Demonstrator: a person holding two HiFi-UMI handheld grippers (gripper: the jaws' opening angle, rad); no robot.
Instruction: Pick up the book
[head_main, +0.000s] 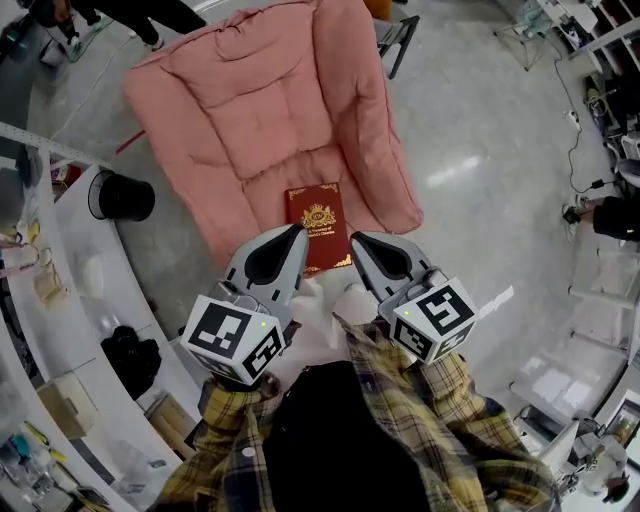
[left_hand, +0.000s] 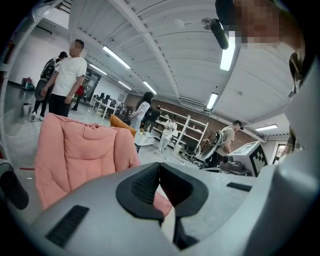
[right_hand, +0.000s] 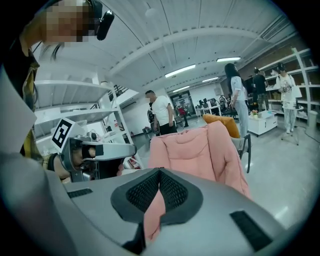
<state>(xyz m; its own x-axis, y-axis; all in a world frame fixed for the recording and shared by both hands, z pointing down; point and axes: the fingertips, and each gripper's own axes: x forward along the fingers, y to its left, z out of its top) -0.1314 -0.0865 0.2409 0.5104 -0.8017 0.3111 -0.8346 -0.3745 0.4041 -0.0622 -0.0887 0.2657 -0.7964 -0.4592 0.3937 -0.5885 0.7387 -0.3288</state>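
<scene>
The pale, shiny floor (head_main: 480, 150) ran out across the big room. On it sat a wide, padded pink chair (head_main: 270, 110), its quilted back laid well open. Along the left side curved a white worktop (head_main: 90, 260) carrying odds and ends. The person doing the work stood at the chair's front edge in a yellow plaid shirt (head_main: 430, 400), leaning over it with a tool in each hand.

The left claw (head_main: 297, 232) pointed at the seat with its jaws pressed together at the tips and nothing between them. The right claw (head_main: 355, 240) pointed the same way and was closed just as tight, also empty. The two tips came in from either side of the near end of the book (head_main: 320, 228). From above, the left tip overlapped the book's left edge and the right tip lay just beside its lower right corner. Whether either one touched it I could not tell.

The book was dark red with a gold crest on the cover, and it lay flat on the front of the pink seat. A black tub (head_main: 122, 196) stood on the worktop, well apart from the chair.
</scene>
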